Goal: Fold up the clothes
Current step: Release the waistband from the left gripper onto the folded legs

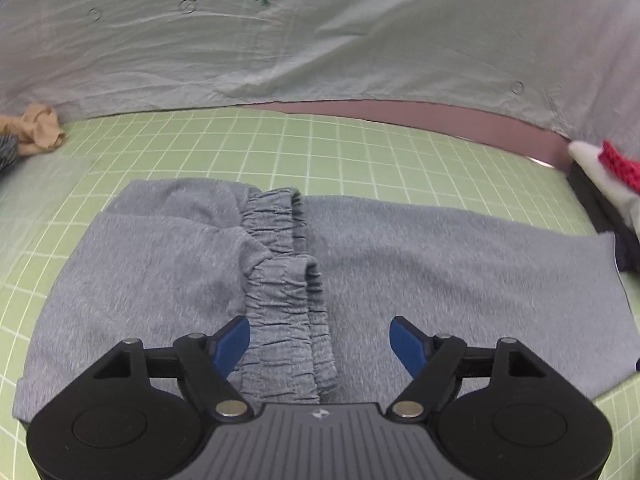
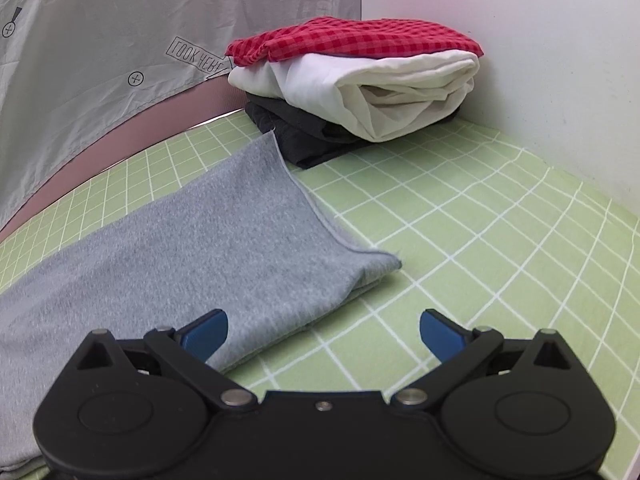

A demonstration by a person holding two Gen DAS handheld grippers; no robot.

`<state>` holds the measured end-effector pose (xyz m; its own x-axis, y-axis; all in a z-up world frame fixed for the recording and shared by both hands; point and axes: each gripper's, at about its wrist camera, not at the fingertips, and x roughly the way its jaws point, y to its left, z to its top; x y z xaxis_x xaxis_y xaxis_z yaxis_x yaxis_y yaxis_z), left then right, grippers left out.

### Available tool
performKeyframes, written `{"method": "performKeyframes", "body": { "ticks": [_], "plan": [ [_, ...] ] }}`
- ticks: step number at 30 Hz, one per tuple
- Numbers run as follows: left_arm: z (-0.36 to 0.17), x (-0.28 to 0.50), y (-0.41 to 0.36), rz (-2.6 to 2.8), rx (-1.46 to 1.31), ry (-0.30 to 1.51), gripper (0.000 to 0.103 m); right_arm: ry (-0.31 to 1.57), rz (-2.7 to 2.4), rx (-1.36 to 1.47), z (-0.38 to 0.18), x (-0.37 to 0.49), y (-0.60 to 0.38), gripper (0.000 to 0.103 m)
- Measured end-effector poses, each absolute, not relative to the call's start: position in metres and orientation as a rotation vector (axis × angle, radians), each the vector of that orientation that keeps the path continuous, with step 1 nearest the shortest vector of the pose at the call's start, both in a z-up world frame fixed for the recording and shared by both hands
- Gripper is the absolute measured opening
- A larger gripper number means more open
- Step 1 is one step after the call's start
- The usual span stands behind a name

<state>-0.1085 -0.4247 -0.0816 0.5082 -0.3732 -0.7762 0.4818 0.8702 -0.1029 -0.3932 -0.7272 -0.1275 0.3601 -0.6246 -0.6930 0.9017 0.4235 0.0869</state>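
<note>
- The grey trousers (image 1: 360,264) lie flat across the green gridded worktop (image 1: 280,148), with one part folded over so the gathered waistband (image 1: 284,280) runs down the middle, toward the camera.
- The left gripper (image 1: 320,344) hangs just above the near end of the waistband, jaws wide and holding nothing; one blue finger (image 1: 234,342) sits over the fabric beside the band.
- The right gripper (image 2: 324,336) is low over the near edge of the trousers' other end (image 2: 200,248), jaws wide and empty; its left finger (image 2: 206,334) is over the cloth, the other over bare worktop.
- Whether either finger touches the fabric I cannot tell.
- A stack (image 2: 360,80) of folded clothes sits at the far corner just beyond the trousers: red check on top, white below, dark at the bottom.
- A pale sheet (image 1: 320,40) printed with carrots hangs behind the worktop.
- A small beige crumpled cloth (image 1: 38,128) lies at the far left edge.
</note>
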Motion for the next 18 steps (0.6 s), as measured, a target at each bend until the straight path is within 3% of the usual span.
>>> {"method": "performKeyframes", "body": {
  "ticks": [18],
  "plan": [
    [-0.122, -0.053, -0.369, -0.124, 0.166, 0.966, 0.09, 0.71, -0.818, 0.337, -0.153, -0.318, -0.792, 0.103]
  ]
}}
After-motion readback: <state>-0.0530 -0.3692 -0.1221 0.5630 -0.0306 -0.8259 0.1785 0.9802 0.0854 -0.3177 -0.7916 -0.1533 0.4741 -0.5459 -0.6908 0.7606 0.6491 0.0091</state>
